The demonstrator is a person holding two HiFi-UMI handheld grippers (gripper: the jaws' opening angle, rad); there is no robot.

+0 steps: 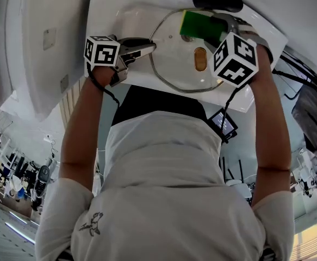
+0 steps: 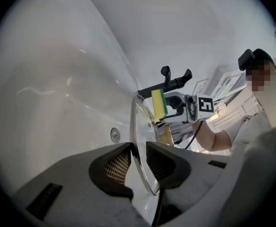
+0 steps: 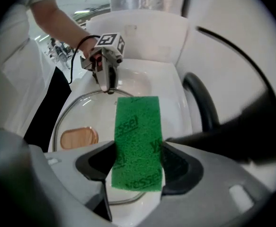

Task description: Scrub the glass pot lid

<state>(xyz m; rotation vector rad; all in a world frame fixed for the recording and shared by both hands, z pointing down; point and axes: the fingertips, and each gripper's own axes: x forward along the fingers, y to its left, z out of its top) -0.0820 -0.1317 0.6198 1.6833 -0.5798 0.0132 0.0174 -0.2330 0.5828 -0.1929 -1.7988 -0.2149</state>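
The glass pot lid (image 1: 174,64), with a metal rim and a wooden knob (image 1: 200,58), stands tilted over the white sink. My left gripper (image 1: 151,47) is shut on the lid's left rim. In the left gripper view the lid (image 2: 142,126) runs edge-on between the pads (image 2: 116,164). My right gripper (image 3: 138,157) is shut on a green and yellow sponge (image 3: 138,141), which points down at the lid (image 3: 76,112) above the knob (image 3: 79,138). In the head view the sponge (image 1: 199,25) sits at the lid's far right part. Whether it touches the glass I cannot tell.
The white sink basin (image 1: 125,15) surrounds the lid. A black faucet (image 1: 212,1) arches over its far edge, close to the right of the sponge (image 3: 201,103). A round overflow fitting (image 2: 115,135) sits in the basin wall. The person's torso stands at the sink's near edge.
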